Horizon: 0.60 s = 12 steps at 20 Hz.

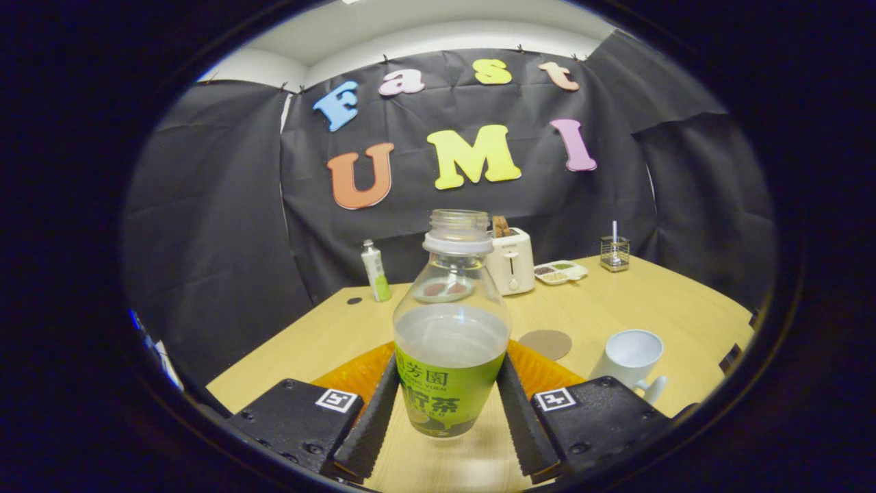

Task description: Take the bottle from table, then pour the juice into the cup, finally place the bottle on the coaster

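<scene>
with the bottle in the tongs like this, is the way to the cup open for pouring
Probably yes. The tongs are shut on the open, upright bottle, held above the table. The cup stands just ahead to the right, mouth up, with nothing between; the coaster lies flat beside it.

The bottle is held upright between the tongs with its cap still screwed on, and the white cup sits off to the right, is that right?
Not quite. The gripper view shows the bottle uncapped, its neck open. The rest holds: it stands upright, both fingers of the tongs press its label, and the white cup sits off to the right.
</scene>
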Tool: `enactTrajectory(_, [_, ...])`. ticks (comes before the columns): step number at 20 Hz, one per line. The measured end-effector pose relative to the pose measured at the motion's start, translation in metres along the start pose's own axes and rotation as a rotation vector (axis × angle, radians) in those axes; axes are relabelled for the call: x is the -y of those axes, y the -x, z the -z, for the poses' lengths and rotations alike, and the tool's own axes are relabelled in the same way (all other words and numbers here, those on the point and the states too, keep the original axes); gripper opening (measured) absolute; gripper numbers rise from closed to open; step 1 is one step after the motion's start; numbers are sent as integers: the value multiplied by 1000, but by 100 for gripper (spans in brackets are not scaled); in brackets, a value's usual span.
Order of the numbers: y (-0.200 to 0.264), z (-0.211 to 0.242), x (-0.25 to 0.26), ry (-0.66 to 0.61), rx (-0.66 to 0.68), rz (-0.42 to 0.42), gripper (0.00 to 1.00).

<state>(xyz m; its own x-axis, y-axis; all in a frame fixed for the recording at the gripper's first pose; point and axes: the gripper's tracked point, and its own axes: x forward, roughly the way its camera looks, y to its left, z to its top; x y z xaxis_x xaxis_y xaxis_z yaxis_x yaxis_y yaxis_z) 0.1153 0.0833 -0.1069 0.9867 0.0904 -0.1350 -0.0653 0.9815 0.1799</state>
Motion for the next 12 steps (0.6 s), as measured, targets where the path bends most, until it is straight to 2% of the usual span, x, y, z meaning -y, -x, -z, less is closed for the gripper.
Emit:
enactTrajectory(4, [2,-11,0,-107,7,-45,80])
enactTrajectory(12, [5,-28,-1,-459,20,-184,79])
